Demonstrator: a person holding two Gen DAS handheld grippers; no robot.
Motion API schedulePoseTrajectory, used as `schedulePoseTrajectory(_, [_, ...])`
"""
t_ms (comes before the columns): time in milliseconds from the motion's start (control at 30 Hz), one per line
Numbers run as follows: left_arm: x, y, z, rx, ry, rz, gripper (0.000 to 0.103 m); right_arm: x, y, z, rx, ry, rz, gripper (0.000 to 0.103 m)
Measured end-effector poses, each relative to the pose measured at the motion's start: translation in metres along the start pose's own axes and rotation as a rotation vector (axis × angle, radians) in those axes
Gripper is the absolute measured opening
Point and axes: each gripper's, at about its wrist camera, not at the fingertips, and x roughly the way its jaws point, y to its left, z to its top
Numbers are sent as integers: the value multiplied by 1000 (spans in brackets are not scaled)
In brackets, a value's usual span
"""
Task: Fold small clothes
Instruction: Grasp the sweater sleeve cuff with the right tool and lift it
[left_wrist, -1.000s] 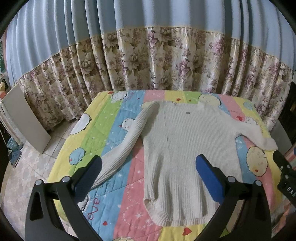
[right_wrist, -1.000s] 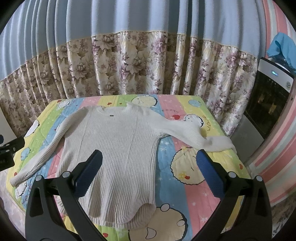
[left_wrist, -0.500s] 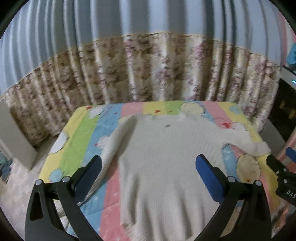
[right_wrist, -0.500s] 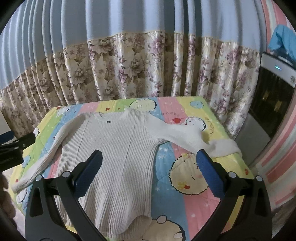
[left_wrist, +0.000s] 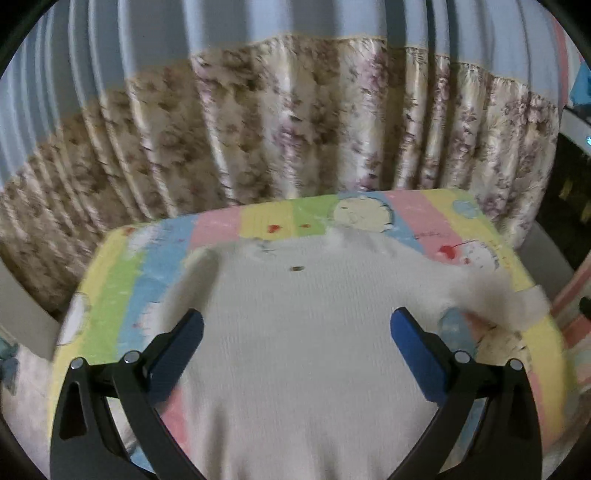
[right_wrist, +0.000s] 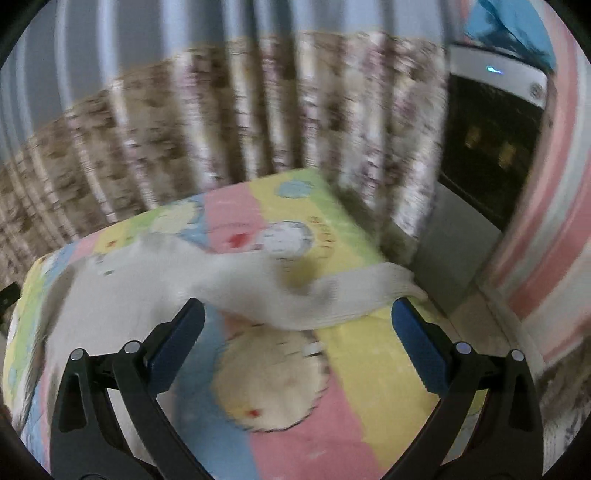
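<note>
A cream ribbed sweater (left_wrist: 303, 325) lies flat on a table covered with a pastel cartoon quilt (left_wrist: 258, 221), neck toward the far curtain. My left gripper (left_wrist: 295, 325) is open and empty above the sweater's body. In the right wrist view the sweater's right sleeve (right_wrist: 314, 295) stretches toward the table's right edge, its cuff (right_wrist: 391, 280) near the corner. My right gripper (right_wrist: 297, 321) is open and empty, just above and in front of that sleeve. Both views are blurred by motion.
A blue and floral curtain (left_wrist: 295, 129) hangs right behind the table. A dark appliance with a white top (right_wrist: 491, 147) stands to the right, beside a pink striped cloth (right_wrist: 546, 240). The quilt (right_wrist: 369, 369) drops off at the right edge.
Both grippers have swung to the right and moved closer to the table. The left now faces the sweater's middle; the right now faces the right sleeve. The sweater has not moved.
</note>
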Motion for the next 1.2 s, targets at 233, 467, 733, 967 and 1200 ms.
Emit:
schedulePoseTrajectory(233, [45, -47, 35, 97, -23, -10, 102, 56, -76, 5, 176, 95, -73, 100])
schedulePoseTrajectory(467, [106, -99, 60, 158, 51, -115, 102, 99, -136, 7, 373, 141, -31, 95])
schedulePoseTrajectory(733, [149, -124, 67, 151, 120, -165, 101, 156, -175, 1, 516, 234, 46, 51])
schedulePoseTrajectory(967, [155, -119, 61, 171, 114, -143, 101, 189, -199, -14, 714, 274, 114, 43])
schedulePoseTrajectory(1200, [173, -113, 64, 148, 129, -120, 101, 203, -204, -27, 831, 296, 78, 57])
